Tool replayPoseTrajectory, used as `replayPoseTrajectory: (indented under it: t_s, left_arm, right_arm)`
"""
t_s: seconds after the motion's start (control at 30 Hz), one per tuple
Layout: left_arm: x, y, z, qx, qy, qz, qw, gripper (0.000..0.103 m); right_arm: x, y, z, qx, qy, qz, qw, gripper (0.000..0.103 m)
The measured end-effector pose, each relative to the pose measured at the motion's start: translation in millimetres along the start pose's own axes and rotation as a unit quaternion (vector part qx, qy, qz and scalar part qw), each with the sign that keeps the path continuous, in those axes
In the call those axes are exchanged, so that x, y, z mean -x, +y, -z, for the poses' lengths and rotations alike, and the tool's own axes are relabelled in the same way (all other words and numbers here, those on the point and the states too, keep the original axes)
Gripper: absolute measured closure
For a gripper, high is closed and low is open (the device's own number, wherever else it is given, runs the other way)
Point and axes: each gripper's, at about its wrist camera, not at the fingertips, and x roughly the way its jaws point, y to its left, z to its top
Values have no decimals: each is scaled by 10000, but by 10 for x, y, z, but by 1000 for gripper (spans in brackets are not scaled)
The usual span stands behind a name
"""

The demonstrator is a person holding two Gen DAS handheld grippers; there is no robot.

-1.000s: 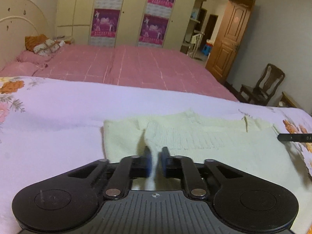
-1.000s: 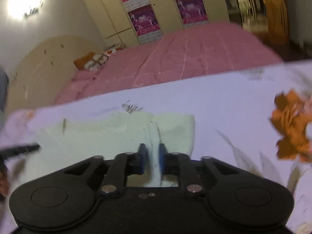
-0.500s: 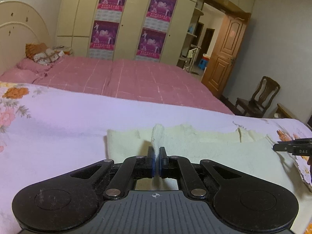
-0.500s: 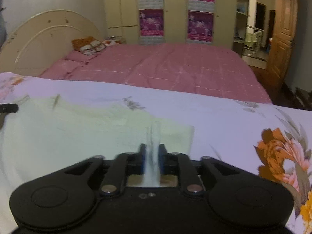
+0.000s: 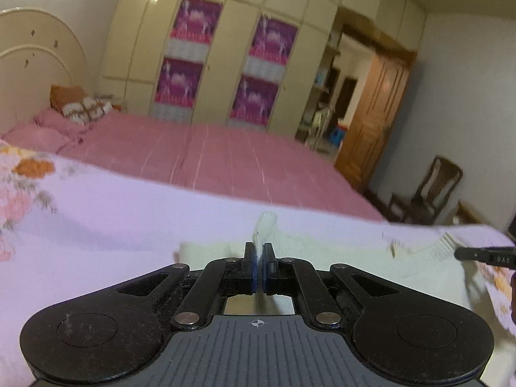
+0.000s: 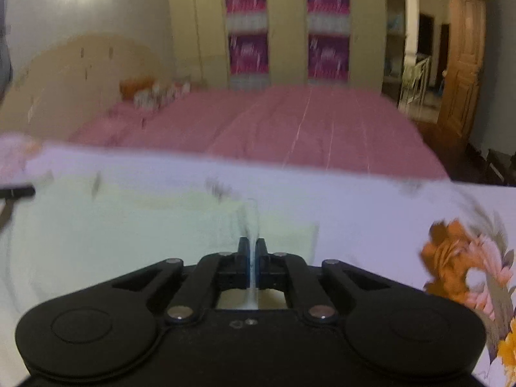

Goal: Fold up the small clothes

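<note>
Ahead of left gripper [image 5: 259,269]: bare floral sheet [image 5: 106,213], then pink bed [image 5: 225,161]
Right of it: right gripper tip [image 5: 483,254] over sweater [image 5: 371,267] edge
Ahead of right gripper [image 6: 252,259]: open sheet, nothing standing
Far: wardrobe [image 5: 225,64], chair [image 5: 432,190] by wall, well apart

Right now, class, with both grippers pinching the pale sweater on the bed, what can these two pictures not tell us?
- Near hem of the pale knit sweater: hidden behind the left gripper body in the left wrist view.
- Knit texture and folds: smeared by motion blur in the right wrist view around the right gripper.
- Lettering on the black bar: cut off by the right edge.
- The sweater's far sleeves: too blurred to make out.
</note>
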Motion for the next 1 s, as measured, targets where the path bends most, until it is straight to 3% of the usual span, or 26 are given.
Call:
replayPoseTrajectory:
  t_s: [0.1, 0.17, 0.27, 0.33, 0.37, 0.4, 0.43, 0.5, 0.57, 0.7, 0.77, 0.83, 0.9, 1.0]
  left_arm:
    - [-114, 28, -25, 145, 9, -90, 9999, 100]
    - [-259, 8, 7, 74, 188, -292, 9994, 100]
    - [-516, 11, 117, 132, 772, -477, 9958, 99]
    - [-476, 33, 89, 286, 711, -486, 9959, 97]
    - [-427, 37, 68, 356, 679, -574, 9954, 93]
    - [-355, 5, 36, 345, 593, -725, 9950, 84]
    - [-241, -81, 3, 228, 382, -743, 9962, 78]
    - [-128, -286, -24, 152, 120, -492, 9986, 52]
    - [-204, -623, -7, -74, 289, -182, 9994, 38]
    - [-451, -1147, 171, -688, 765, 157, 9946, 37]
    - [-510, -1138, 251, -833, 900, -49, 9924, 37]
    - [-455, -928, 290, -849, 828, -342, 9924, 37]
    - [-312, -610, 293, -615, 722, -550, 9940, 37]
    - [-228, -342, 269, -421, 674, -582, 9951, 37]
  right_arm:
    - [-60, -48, -38, -105, -146, 193, 9997, 100]
    - [-202, -92, -34, -256, 15, 206, 9995, 100]
    - [-465, -110, 66, -281, 429, 429, 9978, 99]
    - [-500, -86, 94, -259, 443, 499, 9974, 98]
    - [-486, -66, 78, -253, 456, 548, 9971, 95]
    - [-429, -33, 55, -210, 398, 643, 9969, 84]
    - [-356, 30, 29, -118, 259, 666, 9974, 80]
    - [-208, 218, 8, 187, -42, 315, 9993, 81]
    - [-257, 478, 12, 478, 60, -39, 9988, 81]
    - [-465, 911, 46, 697, 394, -517, 9954, 79]
    - [-512, 987, 86, 856, 438, -474, 9942, 77]
    - [-501, 855, 92, 914, 428, -294, 9945, 76]
    - [-444, 520, 74, 688, 450, 262, 9963, 76]
    - [-347, -61, 97, 295, 494, 780, 9953, 73]
